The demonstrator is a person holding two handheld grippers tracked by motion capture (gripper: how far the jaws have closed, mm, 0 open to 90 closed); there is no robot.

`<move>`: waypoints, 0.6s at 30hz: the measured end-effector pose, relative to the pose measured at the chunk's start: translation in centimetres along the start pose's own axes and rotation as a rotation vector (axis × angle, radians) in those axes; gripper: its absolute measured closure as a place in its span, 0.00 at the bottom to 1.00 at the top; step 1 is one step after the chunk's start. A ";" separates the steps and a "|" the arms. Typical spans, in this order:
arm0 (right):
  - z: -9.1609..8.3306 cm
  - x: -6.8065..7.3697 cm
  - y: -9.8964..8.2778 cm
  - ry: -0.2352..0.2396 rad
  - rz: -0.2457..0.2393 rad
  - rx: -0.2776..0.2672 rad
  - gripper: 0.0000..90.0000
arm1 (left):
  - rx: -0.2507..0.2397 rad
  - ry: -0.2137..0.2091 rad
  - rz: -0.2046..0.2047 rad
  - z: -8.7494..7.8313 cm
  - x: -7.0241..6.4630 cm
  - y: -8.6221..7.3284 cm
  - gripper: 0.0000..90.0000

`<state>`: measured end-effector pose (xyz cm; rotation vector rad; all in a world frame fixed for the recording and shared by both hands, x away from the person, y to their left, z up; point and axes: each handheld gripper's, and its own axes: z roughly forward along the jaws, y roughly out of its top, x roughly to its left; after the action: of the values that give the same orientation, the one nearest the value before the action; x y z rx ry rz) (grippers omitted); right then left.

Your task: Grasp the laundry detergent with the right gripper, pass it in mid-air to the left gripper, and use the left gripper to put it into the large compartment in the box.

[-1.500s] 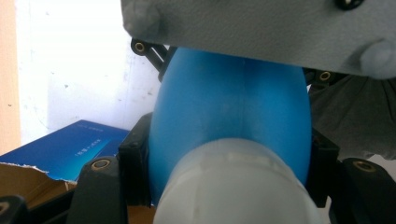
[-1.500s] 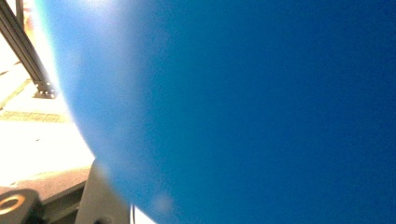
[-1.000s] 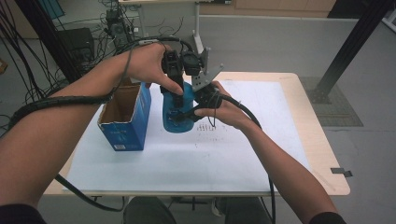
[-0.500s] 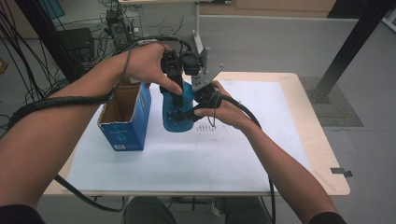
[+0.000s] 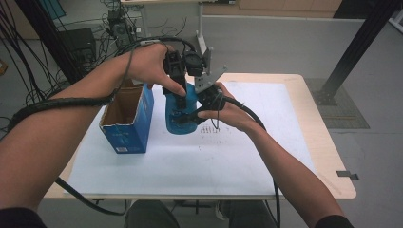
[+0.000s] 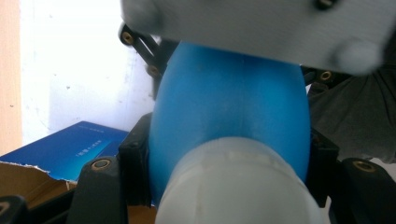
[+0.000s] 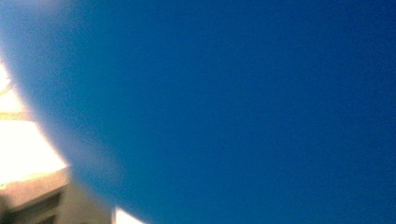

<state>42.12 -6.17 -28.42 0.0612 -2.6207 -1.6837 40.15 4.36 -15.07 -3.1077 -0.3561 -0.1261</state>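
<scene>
**Right fingers easing off the blue bottle**

While the left gripper (image 5: 177, 97) is clamping the blue bottle (image 5: 183, 111) from above, its black fingers (image 6: 135, 161) are pressing on both sides of the body just past the pale cap (image 6: 236, 186), as the left gripper view is showing. The bottle is hanging upright above the white sheet on the bench (image 5: 304, 85), just beside the opened blue carton (image 5: 128, 121), which is standing to its left in the high view.

The right gripper (image 5: 202, 107) is sitting against the bottle's other flank, and its fingers have just been opening. In the right gripper view the bottle (image 7: 233, 102) is looming blurred and very close, so I cannot tell whether those fingers are touching its wall or have already let go. Neither the bottle nor the hands are looking any different from half a second ago.

That loosening is probably marking a handover: the left side is now carrying the bottle alone, and the right hand (image 5: 228, 114) is likely getting free to back away or regrip, perhaps before the bottle is going into the carton.
</scene>
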 end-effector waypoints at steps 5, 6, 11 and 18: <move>-0.3 -0.1 -0.4 -0.019 0.023 0.022 0.17 | -0.001 0.004 -0.004 -0.2 0.1 0.0 0.42; -0.3 -0.1 -0.5 -0.022 0.027 0.028 0.15 | -0.001 0.003 -0.008 -0.3 0.1 0.0 0.42; -1.4 0.1 -0.6 -0.055 0.032 0.036 0.09 | 0.005 0.006 -0.020 -0.5 0.3 -0.1 0.42; -3.8 0.0 -1.1 -0.089 0.080 0.064 0.09 | 0.016 0.008 -0.060 -0.7 0.6 -0.3 0.42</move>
<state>42.26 -10.09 -27.81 -0.1182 -2.7009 -1.6140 40.65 4.79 -14.34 -3.0808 -0.4476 -0.1363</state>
